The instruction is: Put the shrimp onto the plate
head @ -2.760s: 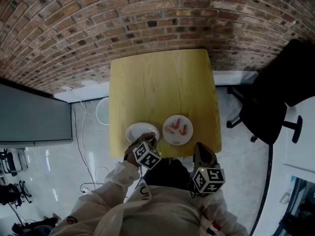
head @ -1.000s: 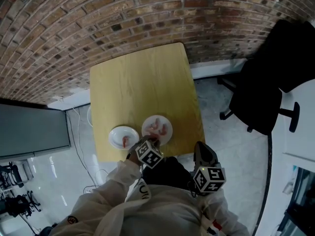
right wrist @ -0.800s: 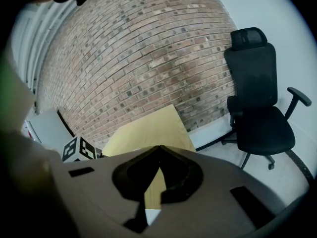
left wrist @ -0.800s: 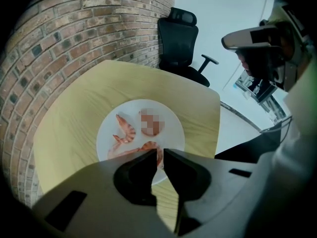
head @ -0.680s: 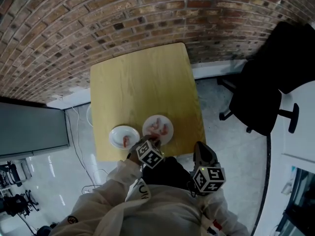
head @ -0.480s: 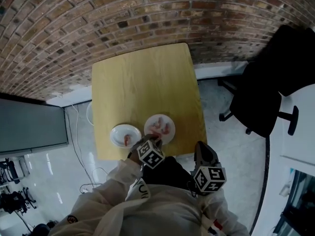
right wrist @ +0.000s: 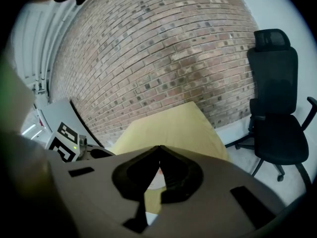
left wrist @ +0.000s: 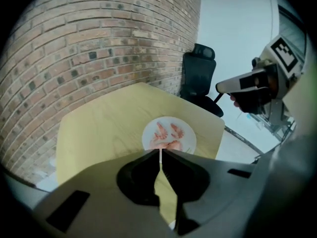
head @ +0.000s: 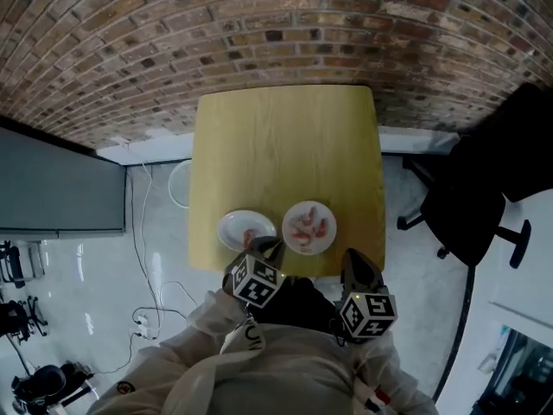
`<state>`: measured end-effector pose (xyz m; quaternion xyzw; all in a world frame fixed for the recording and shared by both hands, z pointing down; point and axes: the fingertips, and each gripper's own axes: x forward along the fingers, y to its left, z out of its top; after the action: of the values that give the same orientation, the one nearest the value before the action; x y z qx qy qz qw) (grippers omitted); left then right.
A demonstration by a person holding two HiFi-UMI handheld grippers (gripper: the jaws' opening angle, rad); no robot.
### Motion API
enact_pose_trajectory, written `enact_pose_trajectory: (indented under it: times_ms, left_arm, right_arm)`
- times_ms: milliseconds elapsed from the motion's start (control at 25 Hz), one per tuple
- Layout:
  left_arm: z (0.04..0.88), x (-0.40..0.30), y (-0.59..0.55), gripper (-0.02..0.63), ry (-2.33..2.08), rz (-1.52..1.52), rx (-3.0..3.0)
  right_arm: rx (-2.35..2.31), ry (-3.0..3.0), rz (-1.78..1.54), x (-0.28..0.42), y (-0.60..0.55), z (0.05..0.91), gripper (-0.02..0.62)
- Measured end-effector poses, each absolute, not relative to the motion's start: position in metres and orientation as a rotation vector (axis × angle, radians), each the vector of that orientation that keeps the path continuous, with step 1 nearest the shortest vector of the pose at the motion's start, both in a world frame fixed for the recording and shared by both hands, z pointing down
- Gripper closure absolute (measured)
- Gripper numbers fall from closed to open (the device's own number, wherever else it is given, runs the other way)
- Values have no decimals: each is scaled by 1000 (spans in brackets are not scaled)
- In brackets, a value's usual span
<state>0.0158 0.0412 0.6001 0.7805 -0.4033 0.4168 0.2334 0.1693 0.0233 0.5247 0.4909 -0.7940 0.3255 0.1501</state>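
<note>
Shrimp [head: 309,229] on right plate [head: 331,233], one on left plate [head: 232,225]. Left gripper [head: 270,246] jaws just closing, nearly together, empty; right gripper [head: 352,258] jaws clenched, empty.

**Brick wall, pale floor, one chair**

On my feed a red brick wall [head: 276,24] stands behind a yellow wooden table [head: 285,145]. I see a glossy white floor [head: 95,266], a black office chair [head: 479,201] on the right, a grey panel [head: 52,188] on the left, and cables [head: 145,232] trailing on the floor.
</note>
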Motion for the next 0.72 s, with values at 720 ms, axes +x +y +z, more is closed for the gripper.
enact_pose_trajectory:
  times_ms: [720]
  left_arm:
    - [573,-121,85,597,-1468,836,1984]
  right_arm:
    - [1138,-2375,827,32,48,520,572]
